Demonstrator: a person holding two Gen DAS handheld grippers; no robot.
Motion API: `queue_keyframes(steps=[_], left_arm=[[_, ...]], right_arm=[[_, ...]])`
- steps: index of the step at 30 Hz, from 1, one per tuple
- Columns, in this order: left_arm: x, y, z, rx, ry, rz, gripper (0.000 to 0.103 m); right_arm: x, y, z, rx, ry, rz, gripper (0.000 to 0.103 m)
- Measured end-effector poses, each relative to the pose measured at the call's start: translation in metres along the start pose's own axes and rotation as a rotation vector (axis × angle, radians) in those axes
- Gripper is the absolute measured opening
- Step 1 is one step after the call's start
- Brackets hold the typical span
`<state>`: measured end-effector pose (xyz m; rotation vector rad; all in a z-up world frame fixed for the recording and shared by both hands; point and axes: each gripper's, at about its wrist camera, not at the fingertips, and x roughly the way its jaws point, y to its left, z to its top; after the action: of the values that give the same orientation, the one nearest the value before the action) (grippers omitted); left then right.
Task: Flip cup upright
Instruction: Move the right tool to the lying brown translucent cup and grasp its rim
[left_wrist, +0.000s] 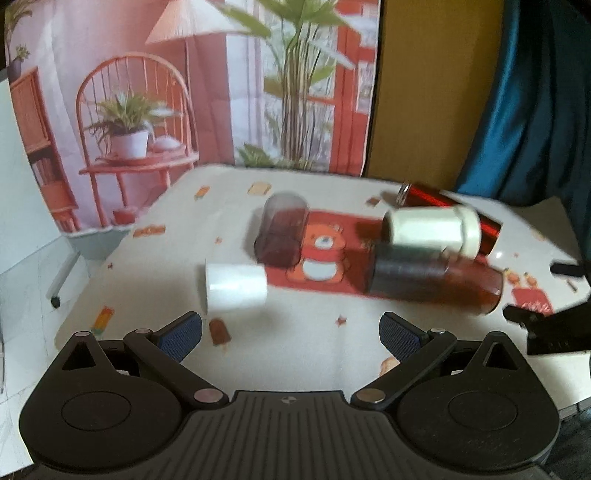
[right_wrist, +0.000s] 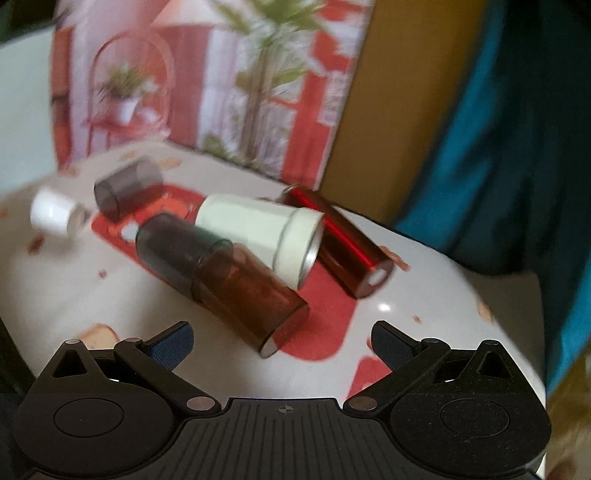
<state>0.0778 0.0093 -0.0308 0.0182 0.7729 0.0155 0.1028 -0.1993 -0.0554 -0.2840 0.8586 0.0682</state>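
Each view looks forward along its own spread fingers, down at a slant onto the same table (left_wrist: 295, 343). The left wrist view sits back from the near edge, facing the printed backdrop (left_wrist: 192, 92) at 12 o'clock, with the lying cups between 11 and 2 o'clock and a black part of the other tool at 3 o'clock. The right wrist view is nearer and rolled, with the table (right_wrist: 92, 295) tilted, the backdrop (right_wrist: 207, 85) at 11 o'clock and the cups close at 12. Both share the white cup (left_wrist: 236, 291) (right_wrist: 55, 212), the cream cup (left_wrist: 432, 229) (right_wrist: 258, 229) and the brown cup (left_wrist: 436, 284) (right_wrist: 236, 288).
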Motion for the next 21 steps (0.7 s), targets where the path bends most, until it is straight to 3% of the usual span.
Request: queue_keyframes(steps=[5,13,17,21], left_arm=[[0.012,0.01,-0.002,-0.034,0.045,0.014,0.103],[0.024,0.014,-0.005,-0.05,0.088,-0.009,0.103],[0.027,0.018,-0.008,-0.072,0.104,-0.021,0.103],[0.031,0.024,-0.008,-0.101,0.111,-0.023,0.103]], right_arm=[[0.042,0.009,0.019,-0.115,-0.03,-0.004,0.098],[0.082,0.021,0.035,-0.156,0.049,0.067,0.097],[0.085,0.016,0.032,-0.103,0.061,0.075,0.081],[0.071,0.006,0.025,-0.001,0.091,0.143,0.069]])
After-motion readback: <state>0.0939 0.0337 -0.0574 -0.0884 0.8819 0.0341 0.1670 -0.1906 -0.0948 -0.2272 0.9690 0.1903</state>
